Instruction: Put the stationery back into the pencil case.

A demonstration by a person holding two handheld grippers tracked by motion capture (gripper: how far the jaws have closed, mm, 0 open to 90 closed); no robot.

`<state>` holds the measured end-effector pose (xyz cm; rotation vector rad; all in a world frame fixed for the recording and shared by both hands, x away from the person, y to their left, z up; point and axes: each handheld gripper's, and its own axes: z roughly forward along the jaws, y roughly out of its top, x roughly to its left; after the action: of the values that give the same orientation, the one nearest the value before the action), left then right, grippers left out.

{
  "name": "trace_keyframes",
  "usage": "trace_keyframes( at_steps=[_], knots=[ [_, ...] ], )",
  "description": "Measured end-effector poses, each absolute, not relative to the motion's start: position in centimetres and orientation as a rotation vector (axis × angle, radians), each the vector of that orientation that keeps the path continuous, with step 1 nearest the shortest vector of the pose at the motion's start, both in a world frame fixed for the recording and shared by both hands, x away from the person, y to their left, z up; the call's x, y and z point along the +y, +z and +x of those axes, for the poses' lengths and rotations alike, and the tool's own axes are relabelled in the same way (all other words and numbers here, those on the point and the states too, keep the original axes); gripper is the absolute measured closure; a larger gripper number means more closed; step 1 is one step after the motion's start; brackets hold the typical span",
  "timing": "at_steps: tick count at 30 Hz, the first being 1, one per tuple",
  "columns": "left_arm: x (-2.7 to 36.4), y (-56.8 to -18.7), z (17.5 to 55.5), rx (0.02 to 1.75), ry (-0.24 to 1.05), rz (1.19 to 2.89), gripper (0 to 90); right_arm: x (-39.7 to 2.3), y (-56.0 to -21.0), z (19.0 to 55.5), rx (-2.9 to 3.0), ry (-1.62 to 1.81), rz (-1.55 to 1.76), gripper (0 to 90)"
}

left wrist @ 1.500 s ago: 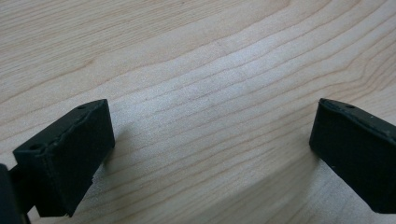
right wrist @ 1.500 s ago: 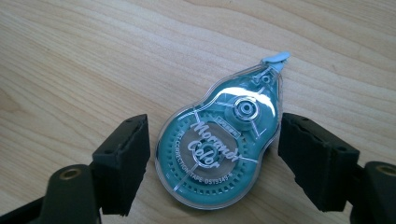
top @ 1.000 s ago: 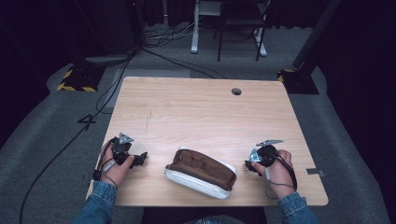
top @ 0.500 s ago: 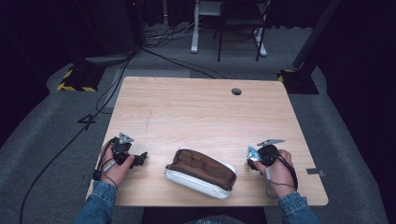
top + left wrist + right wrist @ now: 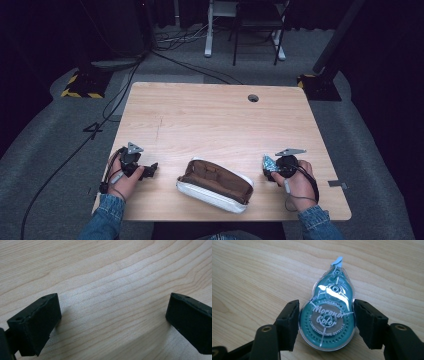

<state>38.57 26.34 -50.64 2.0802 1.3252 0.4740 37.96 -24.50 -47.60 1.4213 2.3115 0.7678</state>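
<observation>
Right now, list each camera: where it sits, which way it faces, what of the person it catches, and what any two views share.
High view: fixed above the person's side, looking forward and down on the table; both forearms, the left claw, the right claw and the open pouch show.
Left gripper view: rides the left claw, facing bare wood between wide-apart jaws.
Right gripper view: rides the right claw, facing the tape held between its jaws.
Shared: the teal tape also appears in the high view; all three show the tabletop.

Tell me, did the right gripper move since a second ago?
Yes, a little. The right gripper slid left toward the pouch, which stayed put on the table. It is clamped on the teal tape.
</observation>
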Motion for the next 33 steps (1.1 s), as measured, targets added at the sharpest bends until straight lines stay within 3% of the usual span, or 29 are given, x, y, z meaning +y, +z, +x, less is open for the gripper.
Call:
trace_keyframes(
  at_steps=[33],
  knots=[
    [26.3,-50.6,38.6,1.325,0.474,2.081,0.2,-23.3,-40.4,34.9,2.192,0.969,1.231,40.0]
  ],
)
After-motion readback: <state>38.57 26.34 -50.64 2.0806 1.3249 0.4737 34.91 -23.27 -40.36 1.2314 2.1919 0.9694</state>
